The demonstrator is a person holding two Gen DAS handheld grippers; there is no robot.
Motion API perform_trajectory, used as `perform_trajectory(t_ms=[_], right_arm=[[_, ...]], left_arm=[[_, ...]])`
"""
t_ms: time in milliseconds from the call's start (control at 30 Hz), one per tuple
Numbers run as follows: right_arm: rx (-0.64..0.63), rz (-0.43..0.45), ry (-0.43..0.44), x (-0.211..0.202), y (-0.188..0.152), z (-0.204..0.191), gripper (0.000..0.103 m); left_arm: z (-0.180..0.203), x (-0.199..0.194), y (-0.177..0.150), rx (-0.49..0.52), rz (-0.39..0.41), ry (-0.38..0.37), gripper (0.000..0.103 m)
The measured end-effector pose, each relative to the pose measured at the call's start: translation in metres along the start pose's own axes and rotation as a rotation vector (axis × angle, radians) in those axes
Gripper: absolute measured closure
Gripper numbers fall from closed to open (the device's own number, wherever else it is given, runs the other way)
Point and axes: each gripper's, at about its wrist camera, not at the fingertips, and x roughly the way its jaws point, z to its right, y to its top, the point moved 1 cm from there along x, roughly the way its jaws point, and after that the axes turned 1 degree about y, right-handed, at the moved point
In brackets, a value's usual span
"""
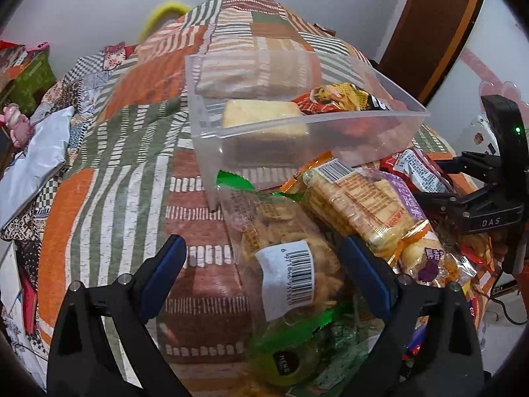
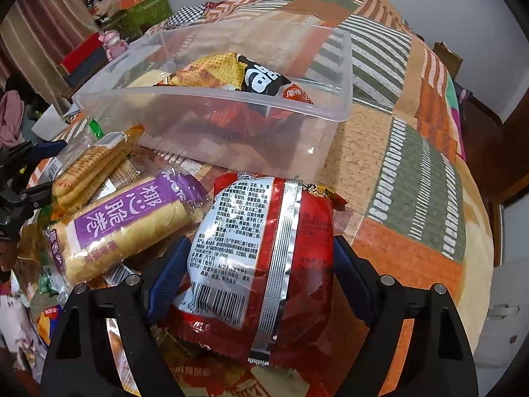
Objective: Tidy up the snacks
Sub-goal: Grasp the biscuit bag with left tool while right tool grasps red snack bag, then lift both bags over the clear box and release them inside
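Left hand-held gripper: jaws wide, angled down over a clear packet of crackers with green ends; the packet sits between the blue pads, nearer the right pad, and I can't tell if either pad touches it, no squeeze visible. Right hand-held gripper: jaws wide too, straddling a red foil snack pack lying back-side up with silver seam and barcode showing; both pads sit right at the pack's sides, and whether they press on it I can't tell. Clear plastic bin stands on the patchwork bedspread just behind the snack pile; inside it, a pale square cake-like pack and a yellow-and-black chip bag. Pile on the bed in front of the bin: orange-edged stack of crackers beside the green packet, and a purple-labelled roll pack just left of the red pack, touching it or nearly so. In the left wrist view the right gripper shows at the frame's right edge, over the pile. Clutter of boxes on the far left beyond the bed.
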Motion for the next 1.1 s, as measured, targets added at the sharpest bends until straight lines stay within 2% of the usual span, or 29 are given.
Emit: perform_trajectory(t_ms=[67, 133, 333, 700, 867, 900, 933, 1000, 1100], right_arm=[[0.004, -0.005, 0.012, 0.001, 0.001, 0.001, 0.02], [0.011, -0.002, 0.028, 0.001, 0.001, 0.001, 0.022], [0.025, 0.024, 0.028, -0.003, -0.001, 0.004, 0.035], [0.025, 0.08, 0.02, -0.011, -0.004, 0.007, 0.037], [0.03, 0.108, 0.027, -0.017, -0.006, 0.007, 0.037], [0.029, 0.115, 0.028, -0.02, -0.007, 0.006, 0.037], [0.026, 0.122, 0.029, -0.022, -0.007, 0.005, 0.037], [0.021, 0.139, 0.028, -0.028, -0.008, 0.003, 0.037], [0.014, 0.164, 0.025, -0.036, -0.01, 0.001, 0.037]], left_arm=[[-0.001, 0.001, 0.0, -0.004, -0.001, -0.011, 0.007], [-0.002, 0.001, -0.001, -0.012, -0.005, -0.046, 0.018], [-0.001, -0.003, -0.003, -0.016, 0.003, -0.098, 0.036], [-0.009, -0.005, -0.014, -0.033, -0.025, -0.09, 0.039], [-0.01, 0.004, -0.011, -0.072, -0.054, -0.124, 0.04], [-0.008, 0.005, -0.011, -0.07, -0.053, -0.133, 0.046], [-0.006, 0.004, -0.01, -0.07, -0.052, -0.154, 0.057], [-0.004, 0.002, -0.008, -0.076, -0.051, -0.164, 0.062], [0.001, -0.002, -0.009, -0.065, -0.037, -0.139, 0.066]])
